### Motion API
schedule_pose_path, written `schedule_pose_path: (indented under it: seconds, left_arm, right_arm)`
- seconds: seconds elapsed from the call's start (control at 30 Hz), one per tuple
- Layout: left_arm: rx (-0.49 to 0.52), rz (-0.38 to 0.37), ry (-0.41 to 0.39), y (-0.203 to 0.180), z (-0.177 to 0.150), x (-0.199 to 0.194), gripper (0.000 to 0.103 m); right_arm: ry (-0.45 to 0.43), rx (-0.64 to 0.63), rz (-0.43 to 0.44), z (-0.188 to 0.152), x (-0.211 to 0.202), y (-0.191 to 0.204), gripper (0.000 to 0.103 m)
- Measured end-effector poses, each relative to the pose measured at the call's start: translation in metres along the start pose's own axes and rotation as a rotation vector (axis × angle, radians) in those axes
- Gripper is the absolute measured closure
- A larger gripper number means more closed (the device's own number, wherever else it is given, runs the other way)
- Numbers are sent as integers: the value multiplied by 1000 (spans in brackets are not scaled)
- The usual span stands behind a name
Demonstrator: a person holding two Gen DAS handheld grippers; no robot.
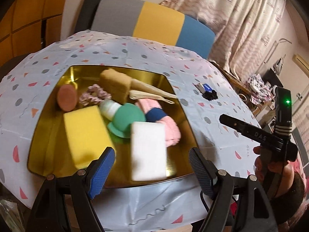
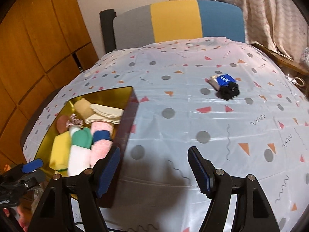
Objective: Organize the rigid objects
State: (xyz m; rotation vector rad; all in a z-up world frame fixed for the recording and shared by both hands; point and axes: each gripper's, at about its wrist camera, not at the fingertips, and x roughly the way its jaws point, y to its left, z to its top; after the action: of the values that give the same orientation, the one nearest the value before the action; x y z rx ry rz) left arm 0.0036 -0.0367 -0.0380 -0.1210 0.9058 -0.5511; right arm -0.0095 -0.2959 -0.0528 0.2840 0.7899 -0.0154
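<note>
The gold tray lies on the table, directly ahead of the left hand-held gripper and to the left of the right hand-held gripper. It is full. Nearest the left gripper lie a yellow sponge and a white foam block, side by side. Behind them is a green cup-shaped thing, leaning on a pale bottle. To the right of these lies a pink towel roll with a blue band. At the far side are a brown round pad, a pink scrunchie, a tan sponge and a folded cream cloth.

Outside the tray, far ahead of the right gripper and a little to its right, a small blue-and-white object rests touching a black object; what they are I cannot tell.

Both grippers have their jaws wide apart, and neither holds anything. Between the right gripper and the two small objects the patterned cloth is bare. The near table edge is just under both grippers. Beyond the far edge stands a chair back.
</note>
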Motion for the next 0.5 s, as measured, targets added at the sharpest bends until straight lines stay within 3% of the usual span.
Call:
schedule_pose_path:
  seconds: [0.5]
  left_arm:
    - [127,-23,54,-68,21,31,23]
  right_arm:
    - [12,72,-69,-1,9,-65,29]
